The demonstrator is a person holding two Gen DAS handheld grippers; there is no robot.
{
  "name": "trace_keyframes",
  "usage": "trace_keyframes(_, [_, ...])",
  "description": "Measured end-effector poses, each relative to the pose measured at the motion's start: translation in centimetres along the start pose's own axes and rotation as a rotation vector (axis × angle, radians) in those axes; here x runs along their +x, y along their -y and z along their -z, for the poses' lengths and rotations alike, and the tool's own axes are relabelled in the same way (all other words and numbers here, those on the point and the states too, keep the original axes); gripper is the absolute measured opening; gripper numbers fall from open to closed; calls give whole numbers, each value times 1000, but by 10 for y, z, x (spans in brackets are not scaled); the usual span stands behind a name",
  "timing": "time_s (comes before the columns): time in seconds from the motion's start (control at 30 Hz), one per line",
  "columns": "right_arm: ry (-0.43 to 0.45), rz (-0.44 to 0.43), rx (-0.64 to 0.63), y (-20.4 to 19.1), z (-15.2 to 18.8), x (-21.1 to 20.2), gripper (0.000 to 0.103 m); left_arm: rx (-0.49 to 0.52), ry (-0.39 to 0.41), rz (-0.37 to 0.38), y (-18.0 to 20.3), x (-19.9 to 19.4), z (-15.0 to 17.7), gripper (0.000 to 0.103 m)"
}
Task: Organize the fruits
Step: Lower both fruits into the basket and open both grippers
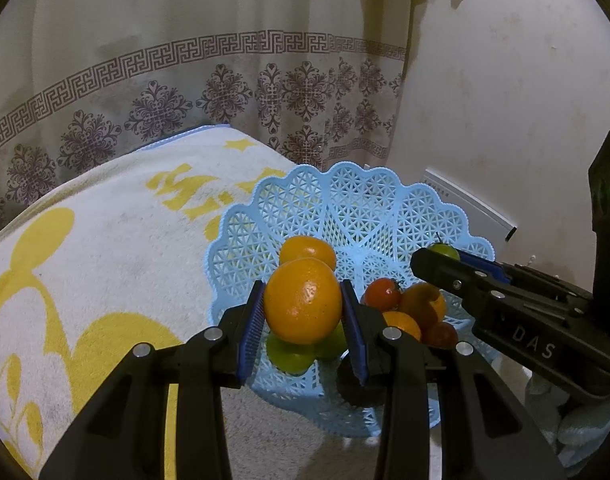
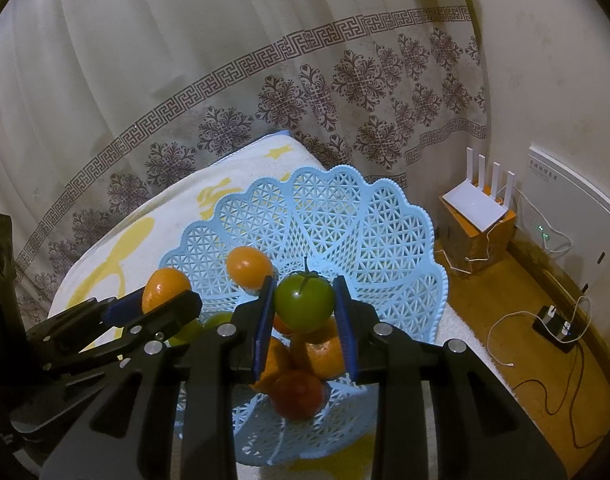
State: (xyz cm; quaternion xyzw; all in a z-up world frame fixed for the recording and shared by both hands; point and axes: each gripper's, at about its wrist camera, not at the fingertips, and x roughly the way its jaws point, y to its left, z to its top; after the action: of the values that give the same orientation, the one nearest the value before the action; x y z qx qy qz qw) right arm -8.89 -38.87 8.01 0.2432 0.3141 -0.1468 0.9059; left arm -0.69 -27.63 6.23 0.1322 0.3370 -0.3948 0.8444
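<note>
Two claws clenched, left claw [image 1: 303, 312] on orange [image 1: 303, 306], right claw [image 2: 305, 316] on green tomato [image 2: 304, 300], yellow-printed towel [image 1: 105, 248], patterned curtain [image 1: 225, 92].

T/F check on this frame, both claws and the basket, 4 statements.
1. The left claw grips an orange. True.
2. The right claw is empty. False: it is shut on a green tomato.
3. The blue basket holds no fruit. False: oranges and a red tomato lie in it.
4. The basket sits on a white-and-yellow towel. True.
</note>
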Motion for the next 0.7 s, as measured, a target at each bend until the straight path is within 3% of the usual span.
trace_keyframes(0.63, [0,-1,2,0,1,0,31,7,-15,5,2,3,2,38])
trace_keyframes(0.7, [1,0,3,0,1,0,32,10,-6,-3,2,1,3,51])
